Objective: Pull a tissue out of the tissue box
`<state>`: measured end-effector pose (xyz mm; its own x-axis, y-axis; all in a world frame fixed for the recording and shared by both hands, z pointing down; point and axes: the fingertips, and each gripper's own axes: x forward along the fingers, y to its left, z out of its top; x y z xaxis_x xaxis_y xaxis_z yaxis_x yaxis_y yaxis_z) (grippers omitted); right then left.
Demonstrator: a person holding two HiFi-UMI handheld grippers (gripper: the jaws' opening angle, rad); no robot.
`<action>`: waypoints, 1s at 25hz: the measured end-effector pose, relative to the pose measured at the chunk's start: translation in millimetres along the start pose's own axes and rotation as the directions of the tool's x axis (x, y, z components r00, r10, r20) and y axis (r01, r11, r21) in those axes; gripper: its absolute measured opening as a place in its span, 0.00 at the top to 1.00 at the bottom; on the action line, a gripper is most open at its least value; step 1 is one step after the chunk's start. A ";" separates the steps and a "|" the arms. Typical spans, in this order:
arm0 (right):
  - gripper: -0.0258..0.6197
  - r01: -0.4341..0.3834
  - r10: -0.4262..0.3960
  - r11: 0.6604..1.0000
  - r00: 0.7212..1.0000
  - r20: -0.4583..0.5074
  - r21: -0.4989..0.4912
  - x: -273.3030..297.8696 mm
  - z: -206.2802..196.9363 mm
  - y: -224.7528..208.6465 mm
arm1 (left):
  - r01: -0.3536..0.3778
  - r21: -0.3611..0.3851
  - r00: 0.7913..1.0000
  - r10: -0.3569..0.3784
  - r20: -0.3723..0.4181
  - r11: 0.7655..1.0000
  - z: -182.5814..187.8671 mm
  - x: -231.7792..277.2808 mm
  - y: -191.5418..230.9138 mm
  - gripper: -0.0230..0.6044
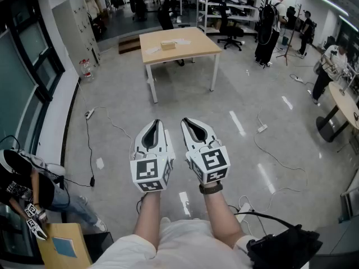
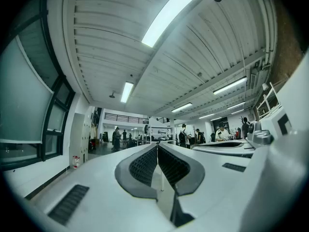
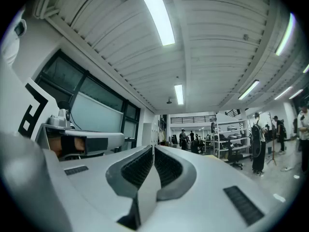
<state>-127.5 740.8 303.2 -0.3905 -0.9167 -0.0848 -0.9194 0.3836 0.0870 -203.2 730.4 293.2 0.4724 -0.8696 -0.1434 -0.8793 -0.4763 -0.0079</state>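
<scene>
We hold left gripper (image 1: pixel 156 122) and right gripper (image 1: pixel 185 121) squeezed closed, nothing inside. Far off at 12 o'clock, tissue box (image 1: pixel 168 45) on table (image 1: pixel 199 48). We guess tissue soft, light, rips easy; pinch top middle.

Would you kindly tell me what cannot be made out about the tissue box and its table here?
- Tissue box, head view: too far and small to tell whether a tissue sticks out.
- Flat sheets beside it on the table, head view: too small to identify.
- Both gripper views: the box cannot be found, since everything at that distance is too small.
</scene>
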 end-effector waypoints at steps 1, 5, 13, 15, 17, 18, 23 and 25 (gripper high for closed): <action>0.93 -0.007 0.007 1.000 1.000 -0.002 0.007 -5.8 -3.3 -3.6 | 0.004 -0.005 1.000 -0.004 -0.001 1.000 -3.4 0.0 -8.8 0.95; 0.95 -0.022 0.022 0.999 1.000 0.000 0.031 -24.6 -17.4 -15.2 | 0.019 -0.024 1.000 -0.019 -0.009 1.000 -19.5 -0.9 -35.8 0.95; 0.96 -0.080 0.077 0.984 0.997 0.026 0.160 -40.9 -40.9 -17.2 | 0.006 0.017 0.999 -0.005 -0.037 1.000 -47.9 -12.2 -54.4 0.96; 0.96 -0.079 0.078 0.985 0.997 0.013 0.155 -42.5 -41.8 -17.6 | 0.010 0.003 0.999 -0.010 -0.036 1.000 -47.1 -15.2 -57.2 0.96; 0.96 -0.067 0.067 0.987 0.998 0.006 0.143 -42.1 -45.8 -20.5 | 0.021 -0.022 0.999 -0.022 -0.037 1.000 -48.0 -12.1 -57.2 0.96; 0.95 -0.064 0.063 0.987 0.998 0.011 0.146 -39.6 -46.3 -25.3 | 0.018 -0.013 0.999 -0.018 -0.040 1.000 -47.7 -6.0 -56.4 0.96; 0.95 0.037 -0.036 0.995 0.999 -0.003 0.093 -7.7 -49.3 -65.3 | -0.002 0.012 0.999 0.002 -0.051 1.000 -54.0 40.6 -41.8 0.96; 0.95 0.092 -0.091 0.992 0.996 -0.016 0.083 4.3 -51.1 -82.5 | 0.020 -0.016 0.999 -0.021 -0.050 1.000 -58.1 59.9 -37.1 0.96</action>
<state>-50.9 699.5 346.4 -0.3047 -0.9494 -0.0764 -0.9520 0.3059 -0.0042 -138.7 688.4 342.4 0.4931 -0.8649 -0.0939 -0.8684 -0.4958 0.0055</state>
